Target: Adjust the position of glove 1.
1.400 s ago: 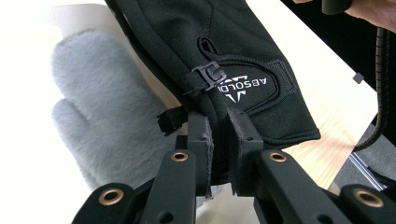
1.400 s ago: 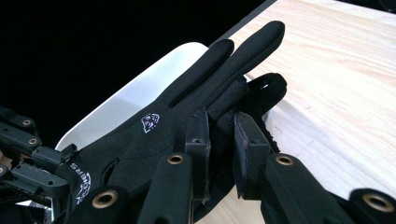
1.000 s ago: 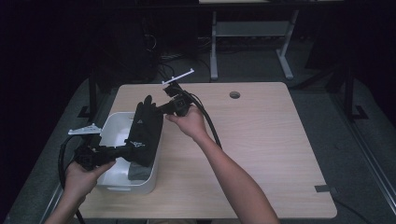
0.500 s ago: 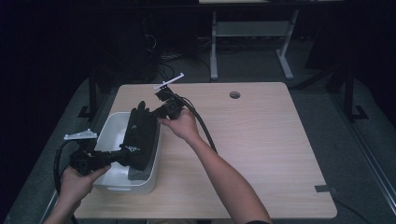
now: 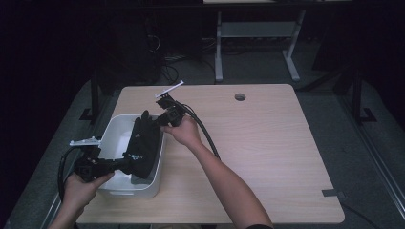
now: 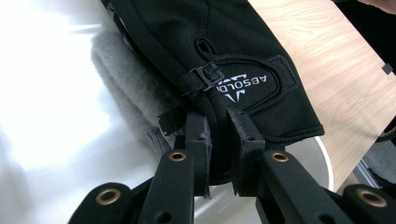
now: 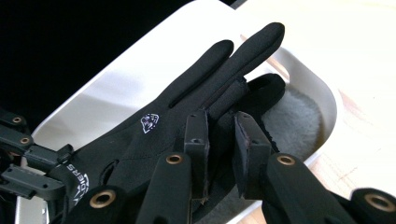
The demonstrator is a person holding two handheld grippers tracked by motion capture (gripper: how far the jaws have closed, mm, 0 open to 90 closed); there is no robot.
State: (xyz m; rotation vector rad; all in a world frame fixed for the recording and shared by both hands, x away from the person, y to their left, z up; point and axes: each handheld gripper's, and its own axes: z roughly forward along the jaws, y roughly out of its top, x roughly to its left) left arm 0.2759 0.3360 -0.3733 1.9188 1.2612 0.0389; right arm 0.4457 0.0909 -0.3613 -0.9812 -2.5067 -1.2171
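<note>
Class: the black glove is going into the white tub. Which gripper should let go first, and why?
Probably the right gripper: it pinches the black glove at its finger end on the white tub's far rim. The left gripper clamps the cuff and can lower it.

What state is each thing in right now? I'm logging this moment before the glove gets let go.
black glove: held at both ends, stretched over the bin.
white bin: upright, grey cloth inside.
left gripper: shut on the cuff.
right gripper: shut on a glove finger.
</note>
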